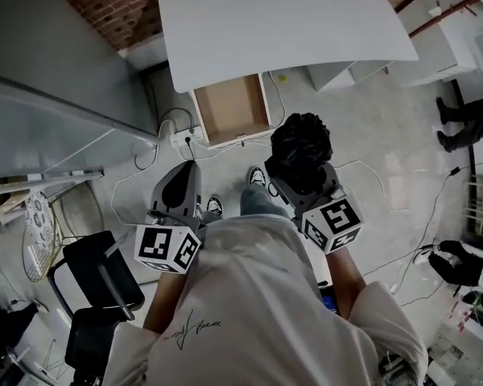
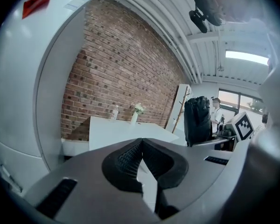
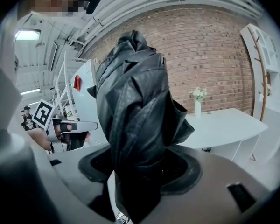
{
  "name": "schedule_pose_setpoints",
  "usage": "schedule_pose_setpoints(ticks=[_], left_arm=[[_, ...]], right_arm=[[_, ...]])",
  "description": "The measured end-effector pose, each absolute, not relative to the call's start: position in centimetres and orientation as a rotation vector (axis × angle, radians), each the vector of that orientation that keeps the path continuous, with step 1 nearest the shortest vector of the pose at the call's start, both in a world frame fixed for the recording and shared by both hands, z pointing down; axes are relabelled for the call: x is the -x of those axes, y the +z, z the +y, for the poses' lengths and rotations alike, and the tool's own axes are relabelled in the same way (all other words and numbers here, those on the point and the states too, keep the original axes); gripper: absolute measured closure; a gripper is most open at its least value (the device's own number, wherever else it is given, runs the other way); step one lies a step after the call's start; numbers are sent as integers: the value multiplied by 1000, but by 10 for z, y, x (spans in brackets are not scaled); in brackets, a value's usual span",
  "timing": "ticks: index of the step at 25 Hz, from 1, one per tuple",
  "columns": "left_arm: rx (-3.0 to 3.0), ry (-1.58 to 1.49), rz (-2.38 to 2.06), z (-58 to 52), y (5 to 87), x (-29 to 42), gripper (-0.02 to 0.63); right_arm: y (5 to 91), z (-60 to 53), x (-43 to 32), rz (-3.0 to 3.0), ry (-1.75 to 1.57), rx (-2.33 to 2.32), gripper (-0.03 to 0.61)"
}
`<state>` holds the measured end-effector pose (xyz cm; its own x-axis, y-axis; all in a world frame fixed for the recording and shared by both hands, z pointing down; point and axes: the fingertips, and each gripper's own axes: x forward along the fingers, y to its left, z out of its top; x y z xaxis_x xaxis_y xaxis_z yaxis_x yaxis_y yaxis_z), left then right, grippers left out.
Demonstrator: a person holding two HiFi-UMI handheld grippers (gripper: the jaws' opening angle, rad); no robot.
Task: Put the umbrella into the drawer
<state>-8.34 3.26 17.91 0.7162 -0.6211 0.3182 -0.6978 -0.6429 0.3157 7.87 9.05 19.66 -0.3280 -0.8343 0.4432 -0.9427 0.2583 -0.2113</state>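
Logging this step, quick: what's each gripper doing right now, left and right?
Left gripper: shut, nothing between its jaws.
Right gripper: shut on the black umbrella.

White T-shirt (image 1: 249,312), black scribble print (image 1: 195,325); grey left claw (image 1: 191,167)

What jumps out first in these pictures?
The crumpled black umbrella, clamped in the right gripper, fills that gripper's view. In the head view, an open drawer, its brown inside bare, sticks out from under the white table.
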Motion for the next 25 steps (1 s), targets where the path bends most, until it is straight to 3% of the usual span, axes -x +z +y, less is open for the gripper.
schedule_pose_setpoints(ticks=[13,25], left_arm=[[-2380,293,-1274,6,193,21,597],[-2282,331,-1415,3,224,16,597]], right_arm=[[231,44,-138,-2407,699,-1329,295],[282,24,-143,-2473,720,-1141,295]])
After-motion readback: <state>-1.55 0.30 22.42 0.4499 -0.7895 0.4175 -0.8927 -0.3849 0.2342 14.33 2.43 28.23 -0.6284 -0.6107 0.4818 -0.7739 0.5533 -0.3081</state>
